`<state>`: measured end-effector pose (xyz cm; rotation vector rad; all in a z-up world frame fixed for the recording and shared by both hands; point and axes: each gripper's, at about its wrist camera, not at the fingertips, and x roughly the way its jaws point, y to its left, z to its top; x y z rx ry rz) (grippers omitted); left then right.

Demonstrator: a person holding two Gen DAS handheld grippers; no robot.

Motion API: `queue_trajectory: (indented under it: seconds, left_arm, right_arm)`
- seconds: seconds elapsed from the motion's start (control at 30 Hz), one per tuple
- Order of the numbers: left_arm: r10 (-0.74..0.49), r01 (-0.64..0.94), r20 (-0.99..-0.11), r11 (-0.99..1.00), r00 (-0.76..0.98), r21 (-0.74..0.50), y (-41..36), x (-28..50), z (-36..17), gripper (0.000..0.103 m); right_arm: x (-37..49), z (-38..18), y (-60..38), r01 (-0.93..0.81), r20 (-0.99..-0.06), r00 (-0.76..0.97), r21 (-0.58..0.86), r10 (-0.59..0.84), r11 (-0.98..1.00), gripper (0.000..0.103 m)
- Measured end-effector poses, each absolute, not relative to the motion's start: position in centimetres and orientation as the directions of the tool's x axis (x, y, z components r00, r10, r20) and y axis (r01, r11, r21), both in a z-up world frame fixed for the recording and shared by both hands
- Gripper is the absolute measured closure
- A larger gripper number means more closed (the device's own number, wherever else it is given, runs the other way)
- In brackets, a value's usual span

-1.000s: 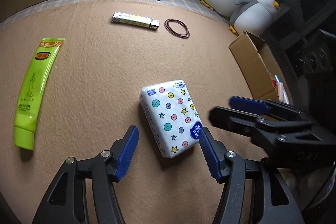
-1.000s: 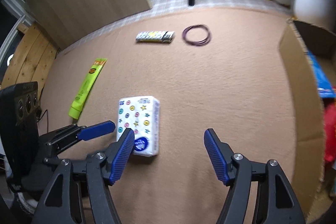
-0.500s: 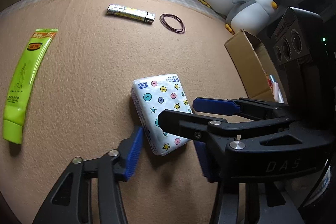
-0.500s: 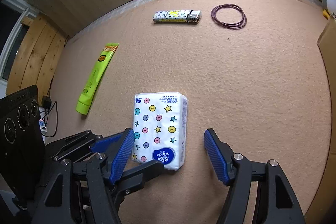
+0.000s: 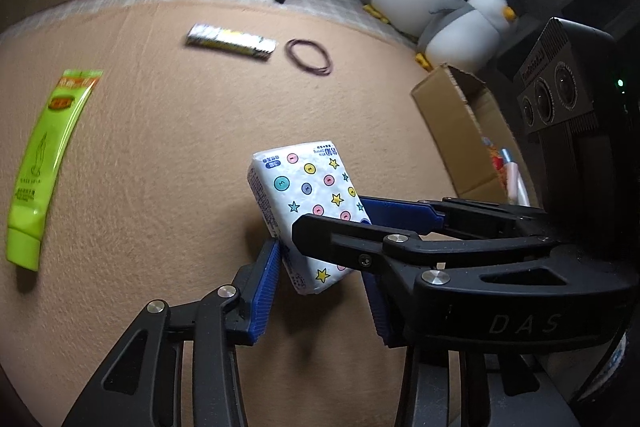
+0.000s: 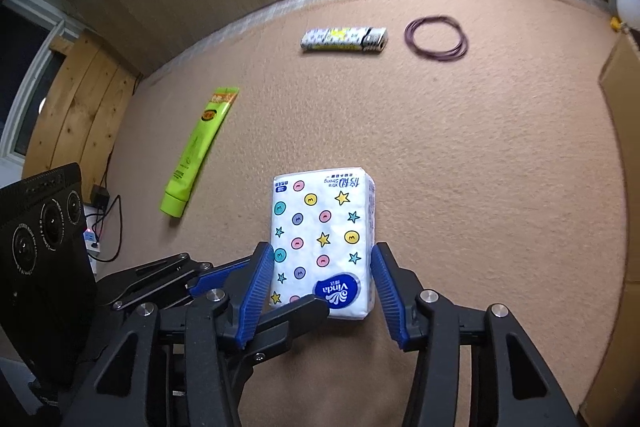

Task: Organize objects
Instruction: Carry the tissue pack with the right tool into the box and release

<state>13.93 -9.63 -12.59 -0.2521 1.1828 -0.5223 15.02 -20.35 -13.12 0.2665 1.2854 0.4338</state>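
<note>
Left wrist view: the left gripper [image 5: 320, 275] has been closing on the white star-and-dot-patterned tissue pack [image 5: 308, 207]; the left pad touches, the right pad is hidden. The pack is tilted on the tan felt surface [image 5: 160, 167].

Right wrist view: the right gripper [image 6: 322, 291] has been closing, both pads meeting the pack's [image 6: 324, 235] sides.

Both grippers angled downward — left gripper [image 5: 320, 279] and right gripper [image 6: 322, 291] crossed, jaws closing.
</note>
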Motion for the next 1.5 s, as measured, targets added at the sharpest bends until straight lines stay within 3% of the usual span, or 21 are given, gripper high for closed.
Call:
queue_trajectory:
  seconds: [0.7,1.37,1.43,1.5]
  left_arm:
    - [-0.623,0.506,-0.735,0.740,0.268,-0.442,-26.8,14.4,-4.9,0.060]
    - [-0.612,0.559,-0.750,0.723,0.249,-0.405,-39.6,19.8,-6.7,0.059]
    - [-0.608,0.557,-0.751,0.728,0.258,-0.399,-39.8,20.0,-6.8,0.054]
    - [-0.606,0.548,-0.750,0.735,0.267,-0.399,-39.6,20.1,-6.8,0.035]
  right_arm:
    - [11.3,-4.2,-36.5,-0.005,-0.812,0.486,0.367,0.323,0.930,0.056]
    - [15.0,-5.6,-47.1,0.104,-0.815,0.530,0.338,0.235,0.935,0.056]
    - [15.1,-5.5,-47.4,0.103,-0.812,0.533,0.339,0.236,0.935,0.056]
    - [15.1,-5.3,-47.5,0.103,-0.811,0.541,0.327,0.223,0.939,0.054]
